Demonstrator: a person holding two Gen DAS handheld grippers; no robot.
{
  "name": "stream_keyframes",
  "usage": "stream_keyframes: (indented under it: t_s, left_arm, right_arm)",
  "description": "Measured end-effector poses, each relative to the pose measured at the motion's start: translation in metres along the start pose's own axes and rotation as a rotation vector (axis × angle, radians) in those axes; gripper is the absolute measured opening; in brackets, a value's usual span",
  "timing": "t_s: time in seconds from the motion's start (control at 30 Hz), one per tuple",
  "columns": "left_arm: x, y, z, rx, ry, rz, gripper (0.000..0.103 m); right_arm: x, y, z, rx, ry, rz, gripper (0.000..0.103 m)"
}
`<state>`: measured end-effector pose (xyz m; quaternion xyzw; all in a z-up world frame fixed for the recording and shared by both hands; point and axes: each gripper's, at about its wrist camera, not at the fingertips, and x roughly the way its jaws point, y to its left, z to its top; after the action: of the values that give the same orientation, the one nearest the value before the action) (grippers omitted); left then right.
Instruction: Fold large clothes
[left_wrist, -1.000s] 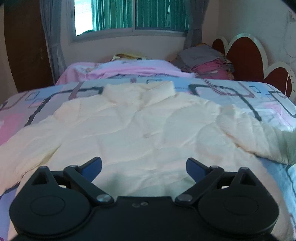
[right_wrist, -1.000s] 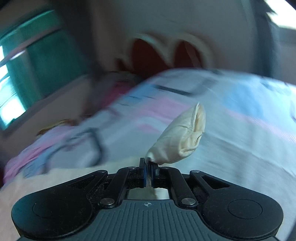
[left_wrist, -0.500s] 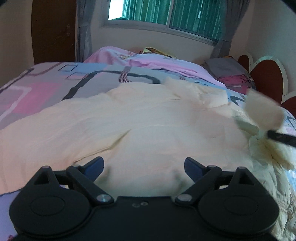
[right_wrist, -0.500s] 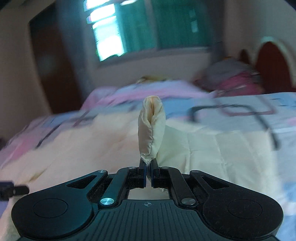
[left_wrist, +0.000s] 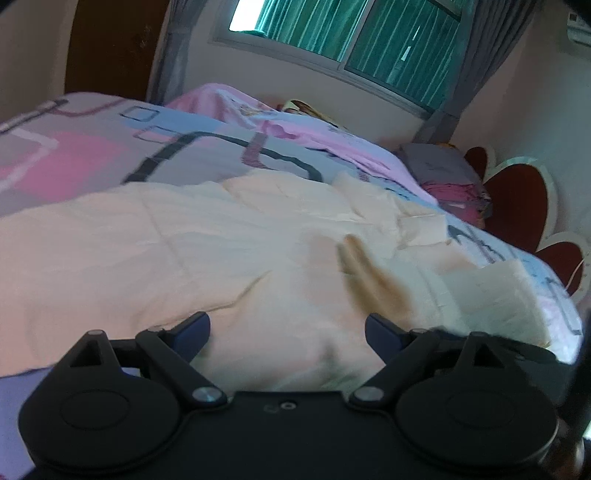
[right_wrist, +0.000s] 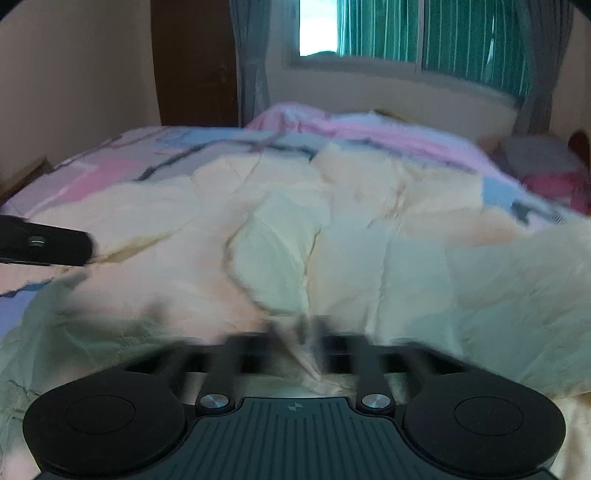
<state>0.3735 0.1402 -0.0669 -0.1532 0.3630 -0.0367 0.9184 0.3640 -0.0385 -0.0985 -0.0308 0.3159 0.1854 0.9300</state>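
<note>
A cream padded jacket (left_wrist: 184, 251) lies spread on the bed, collar toward the far side. My left gripper (left_wrist: 288, 325) hangs open just above its near hem with nothing between the fingers. A blurred sleeve end (left_wrist: 369, 273) is dropping onto the jacket's body. In the right wrist view that sleeve (right_wrist: 273, 258) lies folded across the jacket (right_wrist: 369, 184). My right gripper (right_wrist: 299, 343) is blurred; its jaws are opening, with a loose fold of sleeve cloth still between them. One finger of the left gripper (right_wrist: 44, 242) shows at the left edge.
The bed sheet (left_wrist: 92, 155) has pink, blue and grey shapes. A pink blanket (left_wrist: 295, 136) lies along the far side under the window. A pile of folded clothes (left_wrist: 454, 184) sits by the red headboard (left_wrist: 517, 199). A dark door (left_wrist: 110, 48) stands at the back left.
The right gripper carried the pinched sleeve end across over the jacket's body, then its jaws spread and the sleeve dropped. The left gripper slid sideways along the hem, still open.
</note>
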Motion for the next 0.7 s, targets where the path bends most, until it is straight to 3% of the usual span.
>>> stream_keyframes:
  t_s: [0.13,0.2,0.27,0.37,0.47,0.5,0.53,0.63,0.7]
  left_arm:
    - [0.024,-0.013,0.003,-0.022,0.023,-0.063,0.095]
    - [0.042,-0.020,0.006,-0.020,0.047,-0.081,0.095]
    - [0.061,-0.023,0.009,-0.026,0.082,-0.102,0.092]
    - [0.081,-0.027,0.013,-0.033,0.124,-0.163,0.074]
    - [0.099,-0.033,0.014,-0.034,0.165,-0.207,0.044]
    - [0.103,-0.035,0.014,-0.021,0.170,-0.210,0.020]
    - [0.103,-0.038,0.014,-0.004,0.158,-0.202,0.009]
    - [0.072,-0.043,0.018,0.022,-0.008,-0.177,0.007]
    - [0.050,-0.043,0.018,0.063,-0.097,-0.115,0.007]
  right_arm:
    - [-0.039,-0.030,0.006,0.045,-0.096,-0.012,0.087]
    - [-0.053,-0.057,0.008,0.109,-0.107,-0.050,0.063]
    - [-0.066,-0.086,0.008,0.190,-0.125,-0.106,0.053]
    - [-0.084,-0.136,0.002,0.342,-0.154,-0.201,0.048]
    - [-0.091,-0.177,-0.005,0.470,-0.145,-0.267,0.039]
    - [-0.090,-0.189,-0.009,0.515,-0.137,-0.273,0.036]
    - [-0.090,-0.202,-0.011,0.555,-0.129,-0.280,0.035]
    - [-0.087,-0.221,-0.016,0.589,-0.108,-0.288,0.032]
    - [-0.085,-0.224,-0.024,0.584,-0.096,-0.273,0.031]
